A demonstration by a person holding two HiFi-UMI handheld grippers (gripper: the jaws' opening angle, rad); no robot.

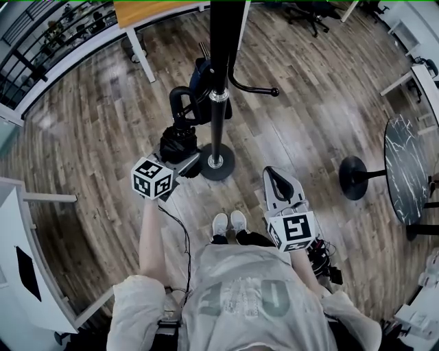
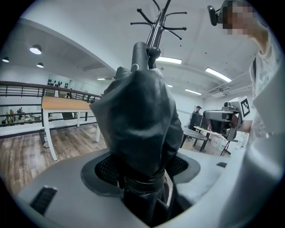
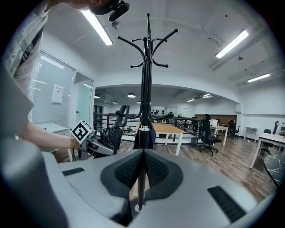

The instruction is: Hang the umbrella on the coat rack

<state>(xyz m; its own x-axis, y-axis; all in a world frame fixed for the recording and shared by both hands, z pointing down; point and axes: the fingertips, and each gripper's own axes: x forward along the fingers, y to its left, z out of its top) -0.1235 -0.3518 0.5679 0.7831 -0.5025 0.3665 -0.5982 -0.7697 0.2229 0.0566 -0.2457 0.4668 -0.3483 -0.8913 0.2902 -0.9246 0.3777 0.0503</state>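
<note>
The black coat rack (image 1: 218, 82) rises mid-floor from a round base (image 1: 217, 163). My left gripper (image 1: 180, 153) is shut on the folded black umbrella (image 1: 178, 140) and holds it upright just left of the pole. The umbrella's curved handle (image 1: 180, 101) sits by a low left hook; I cannot tell if it rests on it. In the left gripper view the umbrella's fabric (image 2: 138, 120) fills the jaws of the left gripper (image 2: 144, 171), with the rack's top hooks (image 2: 158, 20) above. My right gripper (image 1: 278, 179) (image 3: 143, 167) is shut and empty, facing the pole (image 3: 145, 89) and umbrella (image 3: 111, 136).
A dark blue garment (image 1: 203, 79) hangs on the rack behind the handle. A low hook (image 1: 255, 88) points right. A round marble table (image 1: 405, 179) with a disc foot (image 1: 352, 177) stands at right, a wooden desk (image 1: 154, 10) behind, and a white cabinet (image 1: 27, 274) at left.
</note>
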